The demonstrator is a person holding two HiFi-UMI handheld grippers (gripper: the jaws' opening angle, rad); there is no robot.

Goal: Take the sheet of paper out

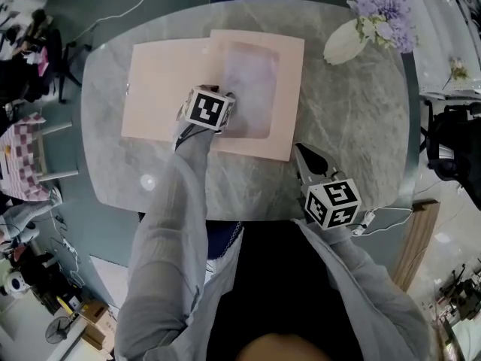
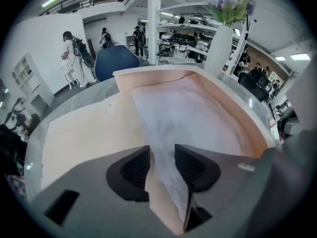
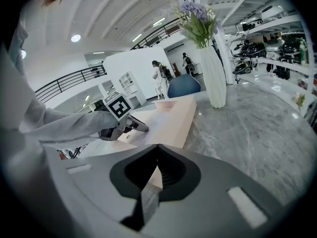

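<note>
Paper (image 1: 252, 89), pale and translucent, lies in the right half of an open pink folder (image 1: 161, 89) in the middle of the table (image 1: 353, 119). Left tongs (image 2: 162, 157) point steeply down onto it. Their jaws stand a narrow gap apart with a raised fold of the paper between them, not visibly pinched. Right tongs (image 3: 154, 148) are clenched and empty, tips near the folder's near right corner. White vase (image 1: 344, 42) stands toward the table's far right.
</note>
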